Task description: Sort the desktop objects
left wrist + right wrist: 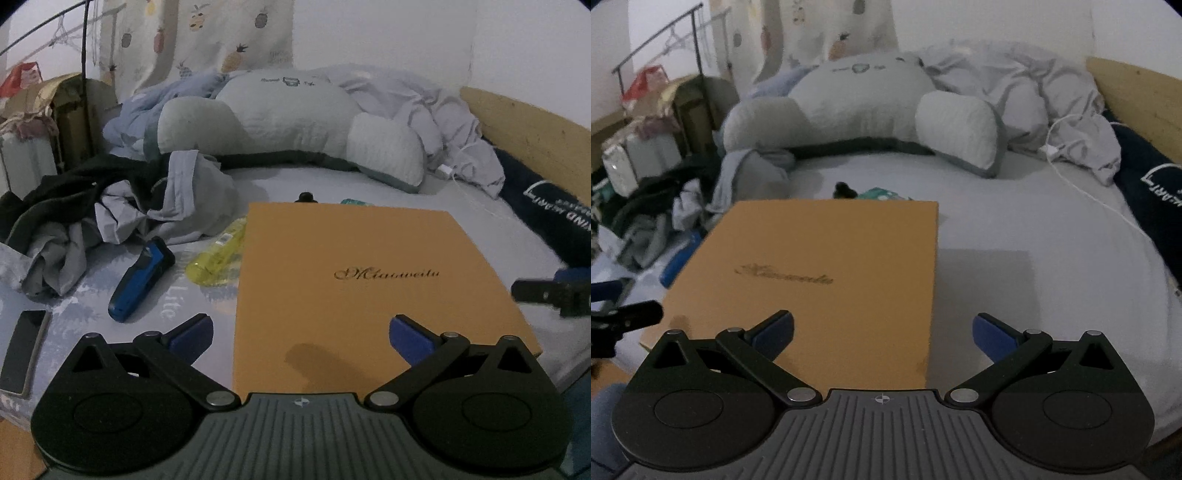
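Leftmost on the bed point(424, 192) lies a dark phone point(22, 350), then a blue-black shaver point(140, 280), a yellow bottle point(218, 258) and the orange box point(362, 288). Both the left gripper point(301, 336) and right gripper point(882, 334) hover empty, jaws spread wide.
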The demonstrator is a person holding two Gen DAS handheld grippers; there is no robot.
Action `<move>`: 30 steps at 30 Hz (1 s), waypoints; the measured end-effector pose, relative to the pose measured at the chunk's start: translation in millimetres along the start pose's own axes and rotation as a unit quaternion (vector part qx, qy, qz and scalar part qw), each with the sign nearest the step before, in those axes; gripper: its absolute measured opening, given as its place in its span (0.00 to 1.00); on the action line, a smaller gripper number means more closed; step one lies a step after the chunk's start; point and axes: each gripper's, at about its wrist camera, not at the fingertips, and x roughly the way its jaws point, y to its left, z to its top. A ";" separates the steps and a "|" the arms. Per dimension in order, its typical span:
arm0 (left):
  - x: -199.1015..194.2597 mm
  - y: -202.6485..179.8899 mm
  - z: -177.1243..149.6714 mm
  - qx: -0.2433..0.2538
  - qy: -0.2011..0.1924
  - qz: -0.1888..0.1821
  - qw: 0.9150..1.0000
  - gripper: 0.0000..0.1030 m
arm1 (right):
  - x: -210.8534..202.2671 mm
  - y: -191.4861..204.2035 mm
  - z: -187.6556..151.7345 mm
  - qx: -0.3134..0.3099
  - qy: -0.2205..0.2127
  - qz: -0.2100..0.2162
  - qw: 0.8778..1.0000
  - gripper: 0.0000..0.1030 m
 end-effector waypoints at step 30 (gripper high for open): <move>6.1 -0.5 -5.2 0.007 -0.006 0.024 1.000 1.00 | 6.6 8.1 -9.6 -0.004 -0.002 -0.007 1.000 1.00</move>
